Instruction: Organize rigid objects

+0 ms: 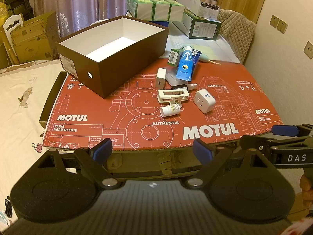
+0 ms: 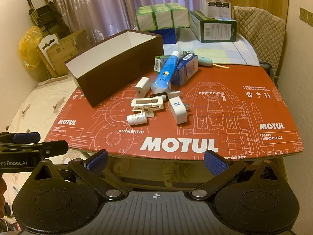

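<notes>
Left claw [image 1: 152, 149]: open, holding nothing.
Right claw [image 2: 156, 159]: open, holding nothing.
Small things: white bottle [image 1: 169, 109] far ahead of both claws.
Brown box [image 1: 109, 52]: behind them, left.

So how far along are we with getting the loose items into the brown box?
Nothing looks done yet: the brown box shows only its bare white inside. Nothing is in hand either; the left gripper and right gripper are open and short of the red cardboard. Left to sort: pill bottle, white clip, plug adapter, charger, blue tube and small cartons behind.
</notes>
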Tool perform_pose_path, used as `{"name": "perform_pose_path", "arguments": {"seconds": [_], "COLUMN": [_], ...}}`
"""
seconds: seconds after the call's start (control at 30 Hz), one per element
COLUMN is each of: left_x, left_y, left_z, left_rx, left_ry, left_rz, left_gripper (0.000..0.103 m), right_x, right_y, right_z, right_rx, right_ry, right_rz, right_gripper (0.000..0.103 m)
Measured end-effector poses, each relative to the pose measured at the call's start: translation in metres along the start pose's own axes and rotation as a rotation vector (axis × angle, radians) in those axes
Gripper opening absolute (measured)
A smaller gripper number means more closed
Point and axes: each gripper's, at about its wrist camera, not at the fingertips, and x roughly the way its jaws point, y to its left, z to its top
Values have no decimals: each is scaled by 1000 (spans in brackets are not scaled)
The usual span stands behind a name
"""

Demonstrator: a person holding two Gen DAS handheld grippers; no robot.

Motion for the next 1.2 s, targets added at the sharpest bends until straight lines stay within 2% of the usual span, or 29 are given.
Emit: {"name": "perform_pose_path", "arguments": {"seconds": [1.2], "left_x": [8], "left_y": [2], "left_z": [7], "left_rx": [13], "left_ry": [12], "left_rz": [-11], "left_gripper": [87], "right_x": [13], "right_y": [3], "right_z": [10], "right_rx": [-8], "right_ry": [13], "right_rz": [-3], "right_gripper": [101]}}
